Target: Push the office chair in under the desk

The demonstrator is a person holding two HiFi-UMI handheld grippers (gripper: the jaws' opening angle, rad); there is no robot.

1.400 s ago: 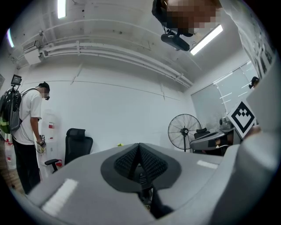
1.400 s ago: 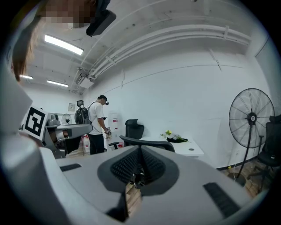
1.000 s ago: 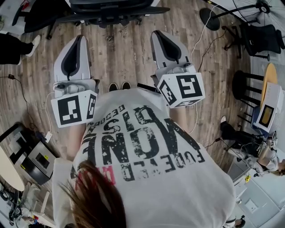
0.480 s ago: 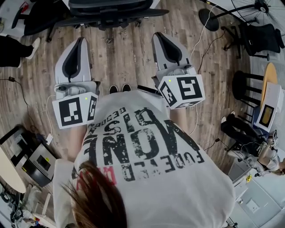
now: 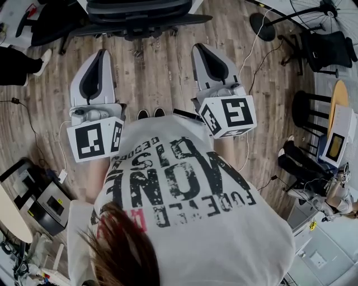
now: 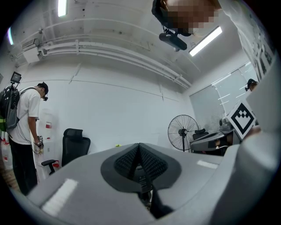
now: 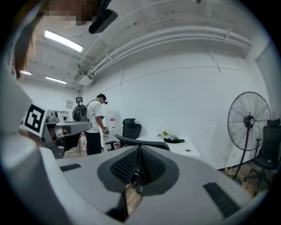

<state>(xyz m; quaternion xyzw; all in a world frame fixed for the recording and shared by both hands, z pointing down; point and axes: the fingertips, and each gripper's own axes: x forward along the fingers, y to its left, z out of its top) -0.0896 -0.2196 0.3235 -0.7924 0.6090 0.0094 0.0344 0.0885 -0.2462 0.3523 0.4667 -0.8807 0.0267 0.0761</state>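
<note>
Left gripper (image 5: 99, 56), right gripper (image 5: 200, 51): were clenched, empty, short of chair (image 5: 140, 14). Risk: shut jaws could skid off, swivelling it.

a lab-like office: ceiling strip lights (image 6: 205, 41), desk (image 7: 184, 147), office chair (image 5: 140, 11), pedestal fan (image 7: 248, 118).

Head view: steep down onto floor (image 5: 162, 72), office chair (image 5: 140, 14) at top. Gripper views: ~level, fwd; both catch fan (image 6: 183, 132).

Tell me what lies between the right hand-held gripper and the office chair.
Nothing but bare wooden floor lies between the right hand-held gripper and the office chair; the head view shows it.
</note>
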